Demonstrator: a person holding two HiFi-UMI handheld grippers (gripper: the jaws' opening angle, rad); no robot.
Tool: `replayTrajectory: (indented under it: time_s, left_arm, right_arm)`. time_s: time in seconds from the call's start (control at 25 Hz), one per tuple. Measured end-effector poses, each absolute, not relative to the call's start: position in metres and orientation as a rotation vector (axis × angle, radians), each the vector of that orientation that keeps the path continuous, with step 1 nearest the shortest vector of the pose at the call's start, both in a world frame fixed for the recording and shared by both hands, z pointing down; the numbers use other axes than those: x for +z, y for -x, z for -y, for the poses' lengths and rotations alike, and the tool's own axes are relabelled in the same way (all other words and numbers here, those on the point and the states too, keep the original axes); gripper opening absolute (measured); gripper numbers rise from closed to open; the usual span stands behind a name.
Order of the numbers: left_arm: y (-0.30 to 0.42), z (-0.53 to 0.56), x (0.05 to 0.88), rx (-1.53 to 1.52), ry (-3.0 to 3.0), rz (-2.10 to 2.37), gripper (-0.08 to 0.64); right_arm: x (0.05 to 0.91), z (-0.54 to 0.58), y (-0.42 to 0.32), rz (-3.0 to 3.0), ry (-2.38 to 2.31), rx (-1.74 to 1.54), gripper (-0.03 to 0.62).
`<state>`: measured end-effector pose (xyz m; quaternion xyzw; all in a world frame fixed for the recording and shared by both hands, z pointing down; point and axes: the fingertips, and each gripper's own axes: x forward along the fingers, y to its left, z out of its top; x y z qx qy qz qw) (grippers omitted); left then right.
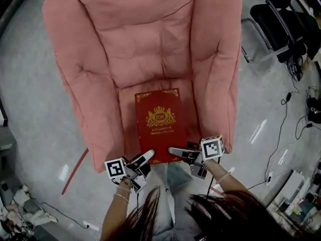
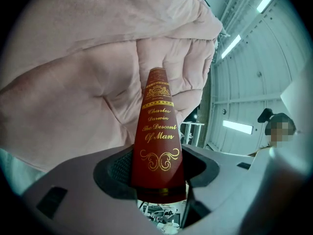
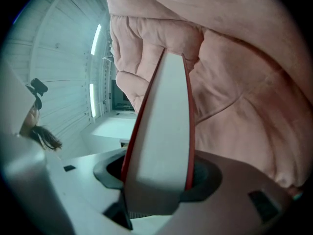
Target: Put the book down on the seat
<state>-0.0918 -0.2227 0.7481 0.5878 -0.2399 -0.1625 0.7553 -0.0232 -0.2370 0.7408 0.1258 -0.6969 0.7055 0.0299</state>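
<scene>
A red hardback book with a gold crest lies flat over the front of the pink armchair's seat, its near edge at the seat's front. My left gripper is shut on the book's near left corner. In the left gripper view the gold-lettered spine stands between the jaws of the left gripper. My right gripper is shut on the near right corner. The right gripper view shows the white page edge wedged between the jaws of the right gripper.
The armchair's padded back and arms enclose the seat. A black office chair stands at the back right. Cables run over the grey floor at right. A red rod lies on the floor at left.
</scene>
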Motion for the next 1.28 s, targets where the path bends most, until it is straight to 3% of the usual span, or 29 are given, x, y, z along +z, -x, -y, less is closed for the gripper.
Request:
replayTrajectory:
  time_s: [1.28]
  left_arm:
    - [0.089, 0.227, 0.803, -0.31, -1.195, 0.645, 0.261]
  right_arm:
    - [0.799, 0.243, 0.022, 2.002, -0.477, 2.212, 0.298]
